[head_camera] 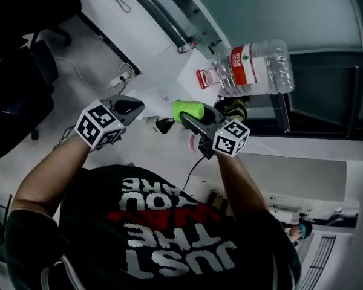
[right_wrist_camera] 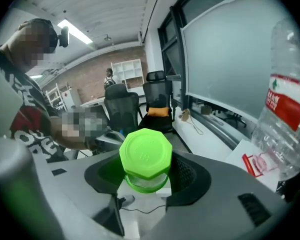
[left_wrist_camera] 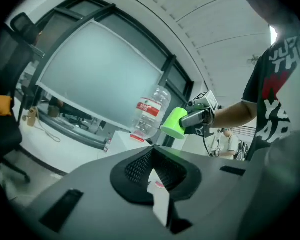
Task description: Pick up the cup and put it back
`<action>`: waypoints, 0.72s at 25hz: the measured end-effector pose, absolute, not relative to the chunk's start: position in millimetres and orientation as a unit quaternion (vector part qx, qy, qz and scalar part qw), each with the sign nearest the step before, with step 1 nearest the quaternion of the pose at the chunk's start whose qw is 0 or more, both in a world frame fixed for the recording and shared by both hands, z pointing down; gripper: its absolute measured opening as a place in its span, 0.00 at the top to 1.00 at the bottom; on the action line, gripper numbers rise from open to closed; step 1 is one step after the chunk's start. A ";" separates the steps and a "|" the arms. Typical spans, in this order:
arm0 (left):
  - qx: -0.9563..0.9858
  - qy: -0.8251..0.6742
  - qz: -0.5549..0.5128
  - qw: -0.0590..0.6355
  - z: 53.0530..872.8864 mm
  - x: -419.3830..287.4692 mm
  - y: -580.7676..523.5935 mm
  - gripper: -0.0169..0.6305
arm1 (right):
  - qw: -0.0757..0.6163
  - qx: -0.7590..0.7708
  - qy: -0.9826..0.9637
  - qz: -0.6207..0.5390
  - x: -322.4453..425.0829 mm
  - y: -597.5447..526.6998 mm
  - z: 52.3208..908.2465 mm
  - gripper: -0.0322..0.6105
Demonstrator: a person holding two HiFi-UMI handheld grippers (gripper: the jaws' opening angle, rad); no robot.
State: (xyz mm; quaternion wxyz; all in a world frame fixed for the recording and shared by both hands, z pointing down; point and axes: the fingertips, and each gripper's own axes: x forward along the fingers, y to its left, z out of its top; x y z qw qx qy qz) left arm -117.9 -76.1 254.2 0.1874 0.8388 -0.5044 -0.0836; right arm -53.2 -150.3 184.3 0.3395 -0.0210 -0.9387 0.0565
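The cup (right_wrist_camera: 145,159) is bright green with an eight-sided end that faces the camera in the right gripper view. My right gripper (right_wrist_camera: 145,178) is shut on it, one jaw on each side. In the head view the cup (head_camera: 187,109) sticks out left of the right gripper (head_camera: 196,116), held up in the air in front of me. The left gripper view shows the cup (left_wrist_camera: 174,123) from the side, held by the right gripper (left_wrist_camera: 199,116). My left gripper (head_camera: 133,106) hangs a little to the cup's left, apart from it. Its jaws (left_wrist_camera: 152,159) meet with nothing between them.
A large clear water bottle (head_camera: 254,68) with a red label and red cap stands on a white counter (head_camera: 187,71) just beyond the cup. Black office chairs (right_wrist_camera: 157,96) and a black chair (head_camera: 18,95) stand on the floor. A window wall (left_wrist_camera: 100,69) runs behind the counter.
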 end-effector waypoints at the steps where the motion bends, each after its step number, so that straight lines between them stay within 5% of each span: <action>1: 0.828 -0.519 -0.082 0.196 274.2 -112.8 -73.5 0.96 | 0.347 -0.035 -0.936 0.056 -49.4 -151.6 206.3 0.55; 18: 0.764 -0.589 0.011 0.262 685.7 23.6 -173.9 0.96 | 0.420 -0.079 -0.902 0.060 53.4 -247.1 735.3 0.55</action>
